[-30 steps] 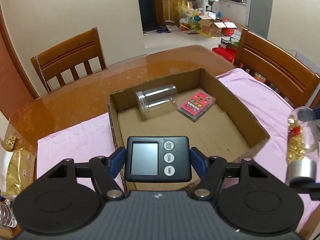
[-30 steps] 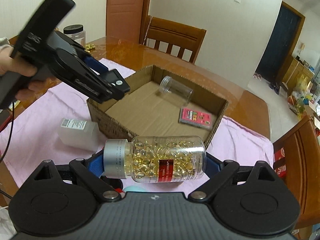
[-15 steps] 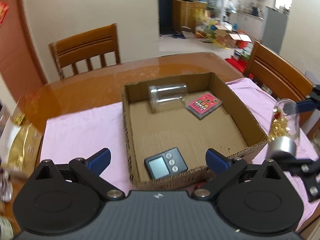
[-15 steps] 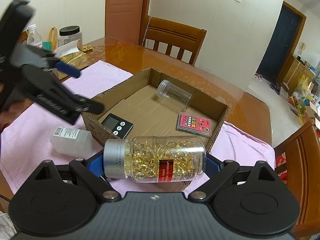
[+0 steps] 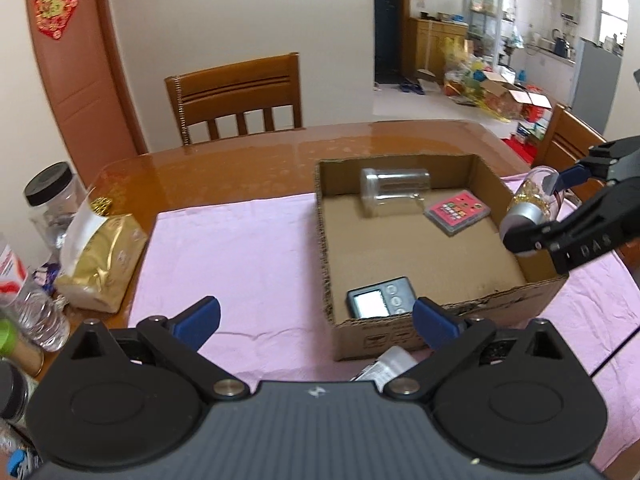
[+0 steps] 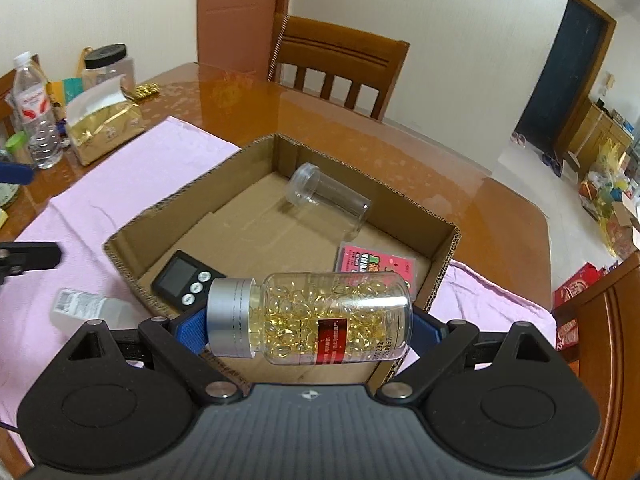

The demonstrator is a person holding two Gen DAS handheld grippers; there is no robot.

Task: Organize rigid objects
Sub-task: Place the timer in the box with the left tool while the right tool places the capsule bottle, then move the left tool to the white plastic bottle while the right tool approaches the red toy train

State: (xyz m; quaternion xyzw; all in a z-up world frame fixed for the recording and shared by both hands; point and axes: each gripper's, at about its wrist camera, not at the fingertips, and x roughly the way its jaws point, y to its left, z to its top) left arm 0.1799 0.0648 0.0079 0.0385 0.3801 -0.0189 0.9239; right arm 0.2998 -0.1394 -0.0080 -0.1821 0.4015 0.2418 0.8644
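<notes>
Gripping a capsule bottle point(image 6: 316, 320) sideways above the cardboard box point(image 6: 448, 256), the right claw point(image 6: 310, 328) is clamped — the left claw point(image 5: 316, 320) gapes apart, holding nothing, with the timer point(image 5: 380, 302) lying inside the box.

Digital timer point(image 5: 378, 303) no longer clamped in left hand-held gripper point(image 5: 316, 318); now lying flat in near corner of cardboard box point(image 5: 436, 326). Left jaws gone from closed to wide apart, pulled back and off toward left of box. Capsule bottle point(image 6: 310, 322) carried by right hand-held gripper point(image 6: 310, 330) moved in over box's right wall.
</notes>
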